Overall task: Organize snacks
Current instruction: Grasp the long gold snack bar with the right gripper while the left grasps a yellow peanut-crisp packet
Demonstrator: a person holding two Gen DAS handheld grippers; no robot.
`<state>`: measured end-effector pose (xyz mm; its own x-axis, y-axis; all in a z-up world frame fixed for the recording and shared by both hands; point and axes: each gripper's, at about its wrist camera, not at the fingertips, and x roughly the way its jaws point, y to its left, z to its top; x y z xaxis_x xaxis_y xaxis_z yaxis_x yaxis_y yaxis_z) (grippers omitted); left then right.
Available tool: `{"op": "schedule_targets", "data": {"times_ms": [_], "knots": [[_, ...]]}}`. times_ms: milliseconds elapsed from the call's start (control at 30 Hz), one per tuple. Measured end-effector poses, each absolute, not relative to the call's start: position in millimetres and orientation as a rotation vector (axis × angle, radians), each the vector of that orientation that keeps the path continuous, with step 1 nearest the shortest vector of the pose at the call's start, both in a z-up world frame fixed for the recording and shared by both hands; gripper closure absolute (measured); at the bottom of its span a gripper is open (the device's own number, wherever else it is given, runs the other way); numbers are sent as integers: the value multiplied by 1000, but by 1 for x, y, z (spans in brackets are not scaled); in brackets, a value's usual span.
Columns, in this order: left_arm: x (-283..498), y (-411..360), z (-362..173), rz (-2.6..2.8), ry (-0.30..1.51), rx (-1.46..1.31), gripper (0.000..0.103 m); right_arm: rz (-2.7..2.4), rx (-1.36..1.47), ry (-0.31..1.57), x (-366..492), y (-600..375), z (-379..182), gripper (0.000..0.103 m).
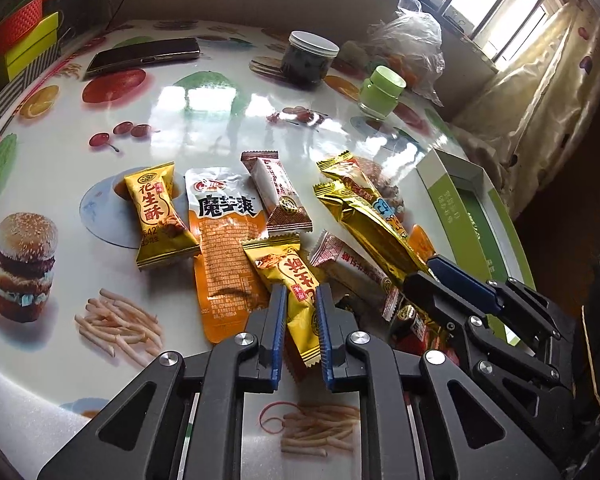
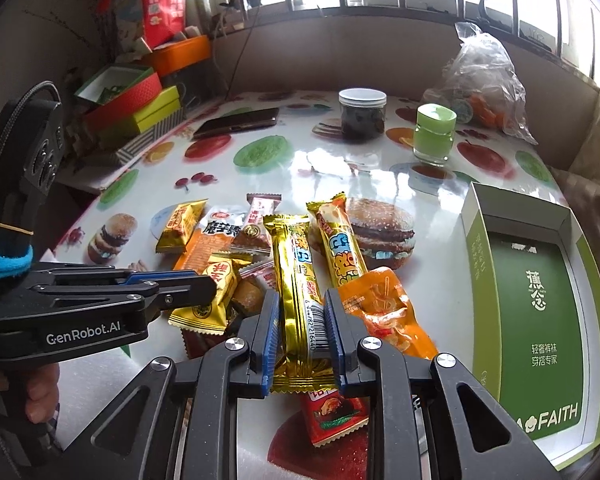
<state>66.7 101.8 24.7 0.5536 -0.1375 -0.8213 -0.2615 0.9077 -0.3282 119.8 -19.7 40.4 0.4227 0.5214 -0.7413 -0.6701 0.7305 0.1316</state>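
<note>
Glossy table (image 2: 340,168) w/ printed burgers, fries & fruit, snack pile near edge. Left gripper (image 1: 300,300) clamps a yellow peanut-candy pack (image 1: 296,292); right gripper (image 2: 302,316) clamps a long gold bar (image 2: 296,280). Right: green/white box (image 2: 536,308) marked "FAITH". Left gripper body reads "GenRobot.AI". Farther: phone (image 2: 236,122), dark jar (image 2: 362,114), green jar (image 2: 434,134), plastic bag (image 2: 484,80), windows behind.
</note>
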Motion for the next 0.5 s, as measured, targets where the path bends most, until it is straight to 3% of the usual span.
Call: {"op": "schedule_targets", "data": {"times_ms": [400, 433, 500], "knots": [[65, 104, 25, 120, 998, -445, 89, 710, -106, 838, 114, -38, 48, 82], [65, 103, 26, 143, 999, -422, 88, 708, -103, 838, 114, -39, 48, 82], [68, 103, 26, 148, 1002, -415, 71, 709, -101, 839, 112, -39, 46, 82]]}}
